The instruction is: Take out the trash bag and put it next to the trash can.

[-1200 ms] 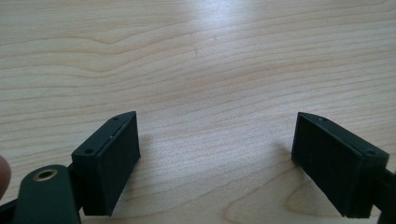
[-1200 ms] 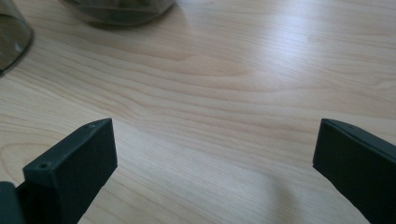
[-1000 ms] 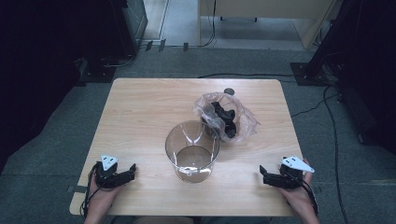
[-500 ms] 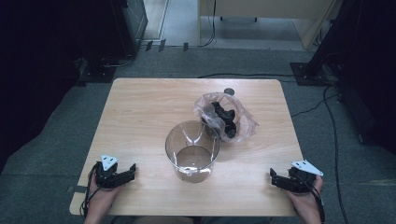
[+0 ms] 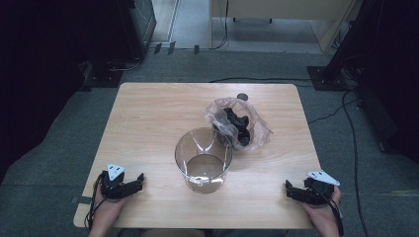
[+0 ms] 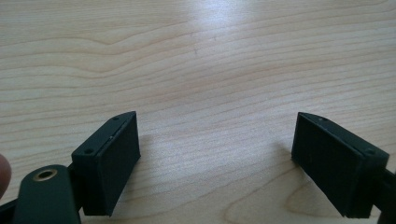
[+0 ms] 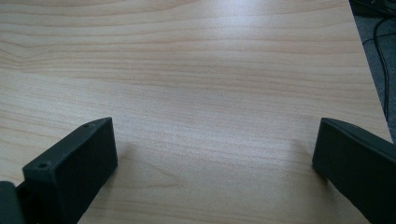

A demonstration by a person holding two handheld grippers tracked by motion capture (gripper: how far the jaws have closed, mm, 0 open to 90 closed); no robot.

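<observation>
A clear glass bowl point(image 5: 203, 160) stands empty near the middle of the wooden table point(image 5: 148, 123). Just behind it to the right lies a crumpled clear plastic bag point(image 5: 239, 123) with several black pieces inside. My left gripper point(image 5: 138, 181) rests low on the table at the front left, open, jaws wide apart over bare wood point(image 6: 215, 144). At the front right my right gripper point(image 5: 290, 190) lies close to the table's front edge, also open, with nothing between its jaws point(image 7: 215, 149).
A small dark round hole point(image 5: 242, 97) sits near the table's far edge. Grey carpet surrounds the table, with cables point(image 5: 356, 148) on the floor to the right and dark equipment at both sides.
My right gripper has slid back and to the right, toward the table's front right corner. The left gripper, bowl and bag have stayed put.
</observation>
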